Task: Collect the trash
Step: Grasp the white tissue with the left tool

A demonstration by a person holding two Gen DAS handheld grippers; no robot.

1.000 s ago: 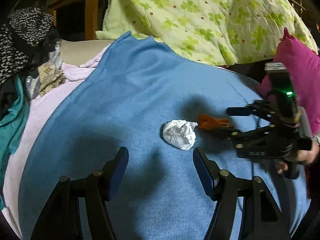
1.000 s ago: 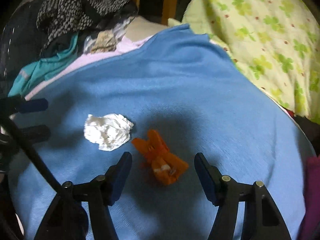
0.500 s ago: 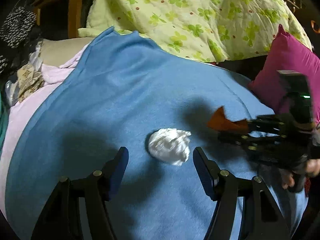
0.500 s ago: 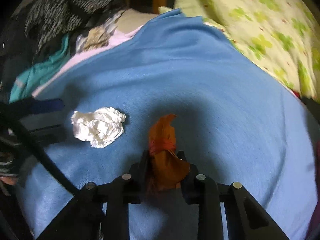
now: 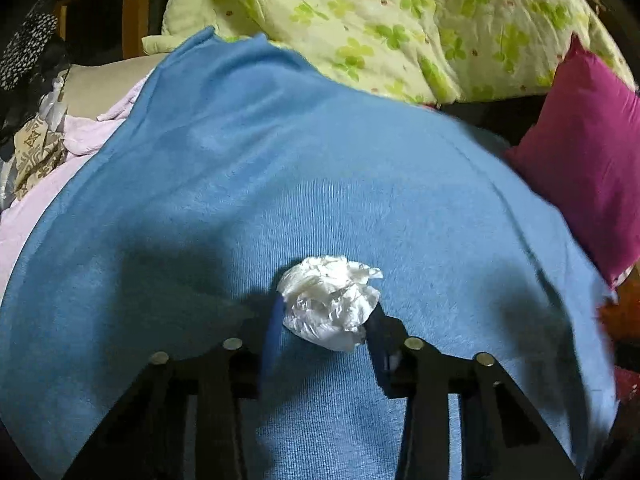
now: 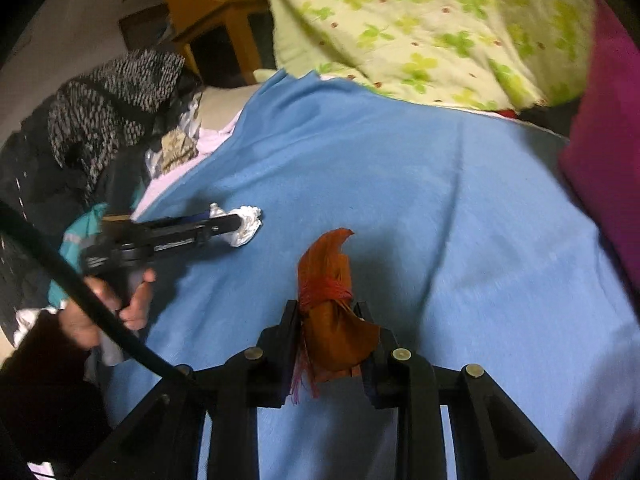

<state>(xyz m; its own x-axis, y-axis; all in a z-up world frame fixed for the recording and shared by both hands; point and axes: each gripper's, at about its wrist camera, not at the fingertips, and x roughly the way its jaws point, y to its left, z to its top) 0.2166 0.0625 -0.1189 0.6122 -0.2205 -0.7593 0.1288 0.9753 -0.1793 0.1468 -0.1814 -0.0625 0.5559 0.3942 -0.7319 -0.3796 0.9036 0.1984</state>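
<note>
Clamping a white paper wad on the blue blanket, the left hand-held gripper has just been closing; the right hand-held gripper grasps an orange wrapper.

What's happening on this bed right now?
A person is picking trash off a blue blanket with two hand-held grippers. The right gripper is shut on an orange wrapper and holds it above the blanket. The left gripper has just been closing around a crumpled white paper ball, which sits between its fingers and seems pinched, still low at the blanket. A green floral quilt and a magenta pillow lie behind.
</note>
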